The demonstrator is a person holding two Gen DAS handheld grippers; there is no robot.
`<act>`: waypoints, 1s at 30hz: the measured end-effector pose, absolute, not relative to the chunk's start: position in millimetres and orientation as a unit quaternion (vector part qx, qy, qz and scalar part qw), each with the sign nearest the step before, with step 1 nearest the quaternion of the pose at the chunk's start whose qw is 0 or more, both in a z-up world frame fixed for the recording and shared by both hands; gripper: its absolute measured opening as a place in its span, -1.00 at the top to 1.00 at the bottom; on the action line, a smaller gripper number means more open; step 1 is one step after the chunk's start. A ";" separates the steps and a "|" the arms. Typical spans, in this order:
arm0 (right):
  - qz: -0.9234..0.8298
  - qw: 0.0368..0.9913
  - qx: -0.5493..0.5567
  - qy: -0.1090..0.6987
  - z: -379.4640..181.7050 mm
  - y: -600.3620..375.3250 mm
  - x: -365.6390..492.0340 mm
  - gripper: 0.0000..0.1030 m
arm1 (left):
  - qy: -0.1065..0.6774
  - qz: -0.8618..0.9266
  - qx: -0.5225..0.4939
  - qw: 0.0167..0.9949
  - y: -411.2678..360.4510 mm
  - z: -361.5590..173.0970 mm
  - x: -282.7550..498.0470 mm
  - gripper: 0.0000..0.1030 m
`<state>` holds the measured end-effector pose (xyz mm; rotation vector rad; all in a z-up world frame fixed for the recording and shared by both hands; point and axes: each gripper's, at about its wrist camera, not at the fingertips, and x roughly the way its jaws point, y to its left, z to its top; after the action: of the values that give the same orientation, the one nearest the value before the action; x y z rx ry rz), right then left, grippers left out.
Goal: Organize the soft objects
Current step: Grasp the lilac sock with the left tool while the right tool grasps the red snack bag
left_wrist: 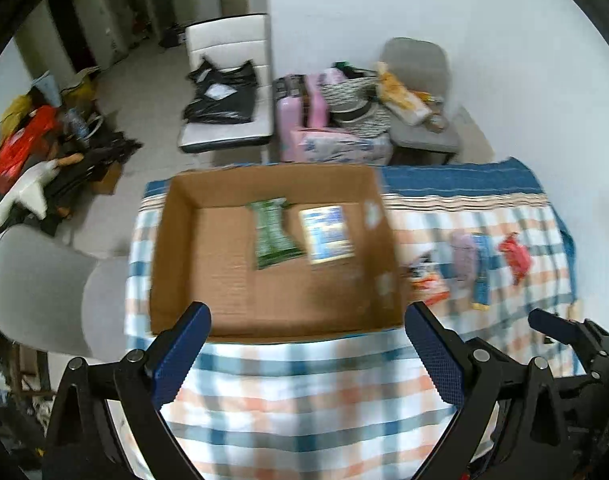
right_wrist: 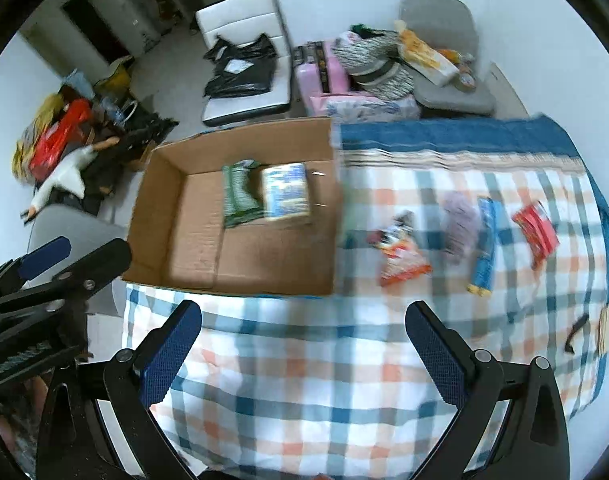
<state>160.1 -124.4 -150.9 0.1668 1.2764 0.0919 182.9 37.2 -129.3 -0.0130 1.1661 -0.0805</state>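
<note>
An open cardboard box (left_wrist: 176, 248) (right_wrist: 160, 216) sits on the plaid-covered table. Inside lie a green packet (left_wrist: 273, 236) (right_wrist: 238, 194) and a blue-and-white packet (left_wrist: 327, 233) (right_wrist: 286, 192). To its right on the cloth lie an orange snack bag (right_wrist: 400, 260) (left_wrist: 428, 280), a purple pouch (right_wrist: 460, 220) (left_wrist: 464, 252), a blue packet (right_wrist: 486, 244) (left_wrist: 482, 268) and a red packet (right_wrist: 536, 232) (left_wrist: 514, 256). My left gripper (left_wrist: 306, 356) is open and empty, just short of the box's near wall. My right gripper (right_wrist: 304, 356) is open and empty above bare cloth.
The plaid cloth (right_wrist: 304, 400) covers the table. A grey chair (left_wrist: 44, 292) stands at the left. Behind the table are a white chair with a black bag (left_wrist: 224, 92), a pink suitcase (left_wrist: 300, 112) and a cluttered grey chair (left_wrist: 420, 92). Floor clutter lies far left (left_wrist: 32, 152).
</note>
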 end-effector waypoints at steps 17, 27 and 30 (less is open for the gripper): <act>-0.073 0.750 0.107 0.649 -244.6 -426.6 217.0 -1.00 | 0.692 -0.127 0.000 0.711 -214.1 -272.6 305.9 -0.93; -0.043 0.692 0.061 0.718 -350.5 -468.3 295.2 -1.00 | 0.758 -0.113 -0.003 0.643 -252.9 -374.2 337.8 -0.93; -0.036 0.674 0.048 0.736 -374.1 -472.1 306.5 -1.00 | 0.766 -0.110 0.006 0.633 -261.3 -390.9 340.1 -0.93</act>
<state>306.5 -472.1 -374.1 0.1079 1.6557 -0.0810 340.1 -261.3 -390.9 0.0137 1.7534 -0.2525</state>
